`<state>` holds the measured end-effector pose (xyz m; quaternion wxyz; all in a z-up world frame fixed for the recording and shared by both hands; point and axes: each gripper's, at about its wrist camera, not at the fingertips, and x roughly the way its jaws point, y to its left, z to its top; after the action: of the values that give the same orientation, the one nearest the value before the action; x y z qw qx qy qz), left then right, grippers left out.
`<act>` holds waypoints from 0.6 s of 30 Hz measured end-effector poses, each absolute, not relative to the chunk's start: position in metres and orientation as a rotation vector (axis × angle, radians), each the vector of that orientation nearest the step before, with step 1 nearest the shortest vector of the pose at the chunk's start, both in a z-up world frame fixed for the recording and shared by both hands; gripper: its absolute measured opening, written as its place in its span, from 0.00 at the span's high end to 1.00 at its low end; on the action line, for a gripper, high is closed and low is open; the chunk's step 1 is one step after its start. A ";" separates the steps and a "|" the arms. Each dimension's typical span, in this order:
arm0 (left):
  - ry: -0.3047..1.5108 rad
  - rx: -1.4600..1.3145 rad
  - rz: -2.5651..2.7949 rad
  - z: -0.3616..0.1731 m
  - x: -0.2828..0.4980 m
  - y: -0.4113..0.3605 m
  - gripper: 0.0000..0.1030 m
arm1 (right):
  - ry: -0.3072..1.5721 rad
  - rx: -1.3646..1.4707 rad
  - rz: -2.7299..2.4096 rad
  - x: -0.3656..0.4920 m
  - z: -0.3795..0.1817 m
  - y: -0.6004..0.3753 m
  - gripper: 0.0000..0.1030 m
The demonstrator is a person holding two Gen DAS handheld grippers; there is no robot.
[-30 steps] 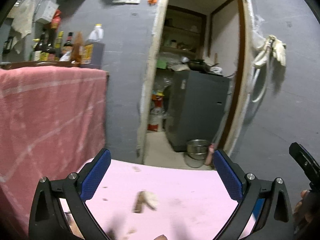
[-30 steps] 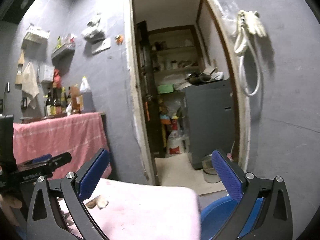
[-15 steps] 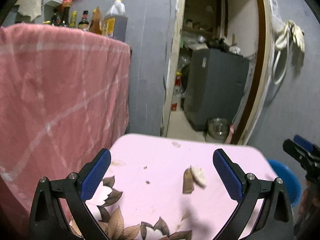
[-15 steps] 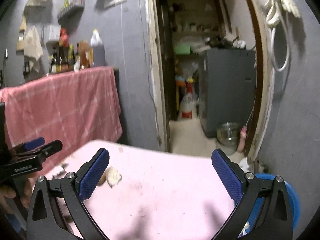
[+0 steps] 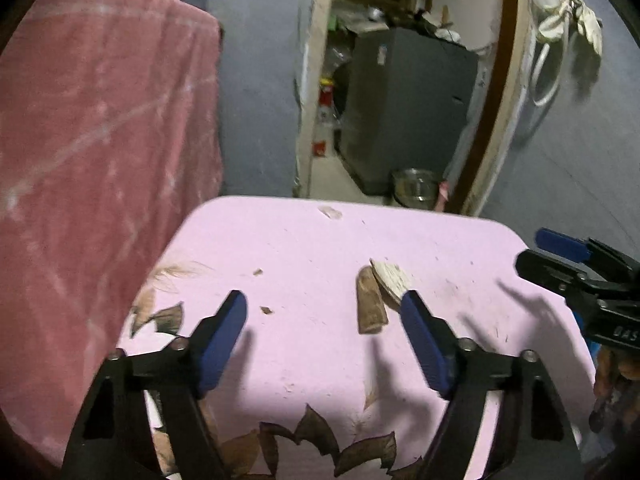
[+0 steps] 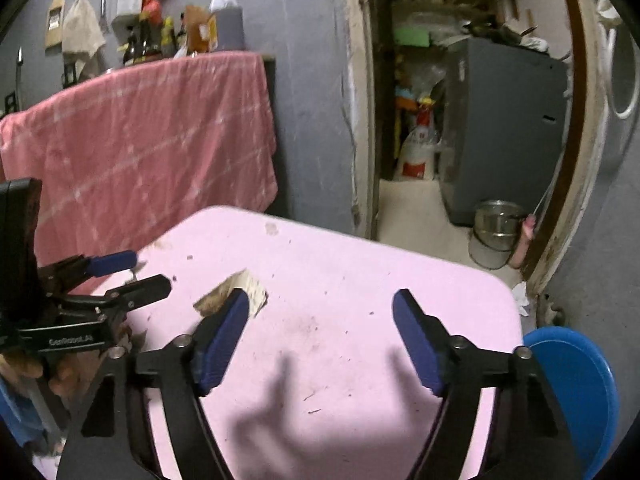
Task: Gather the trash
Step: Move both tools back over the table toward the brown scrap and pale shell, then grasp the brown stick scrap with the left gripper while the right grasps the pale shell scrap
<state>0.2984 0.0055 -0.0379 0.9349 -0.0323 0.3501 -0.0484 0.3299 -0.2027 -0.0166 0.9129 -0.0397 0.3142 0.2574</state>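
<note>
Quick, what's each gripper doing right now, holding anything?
Left gripper: open, fingers closing, nothing held.
Right gripper: open, fingers closing, nothing held.

Both grippers, the left gripper [image 5: 322, 330] and the right gripper [image 6: 320, 330], have black angular frames, silver screws and blue ribbed pads [image 5: 220, 336].

Tabletop [image 5: 320, 248] – matt pink; pot [image 6: 494, 228] – shiny metal
</note>
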 end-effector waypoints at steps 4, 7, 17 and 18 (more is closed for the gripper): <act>0.759 -0.048 -0.144 -0.045 0.306 -0.004 0.46 | 0.679 -0.098 0.541 0.334 -0.025 -0.198 0.34; 0.789 -0.046 -0.172 -0.049 0.312 -0.009 0.52 | 0.698 -0.096 0.547 0.338 -0.028 -0.198 0.34; 0.896 -0.062 -0.241 -0.063 0.331 -0.018 0.78 | 0.725 -0.065 0.556 0.348 -0.031 -0.199 0.34; 0.901 -0.069 -0.248 -0.063 0.333 -0.017 0.82 | 0.730 -0.063 0.558 0.349 -0.032 -0.198 0.34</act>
<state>0.3334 -0.0171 -0.0626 0.8923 -0.0331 0.4342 -0.1193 0.3492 -0.1979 -0.0322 0.8958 -0.0303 0.3524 0.2693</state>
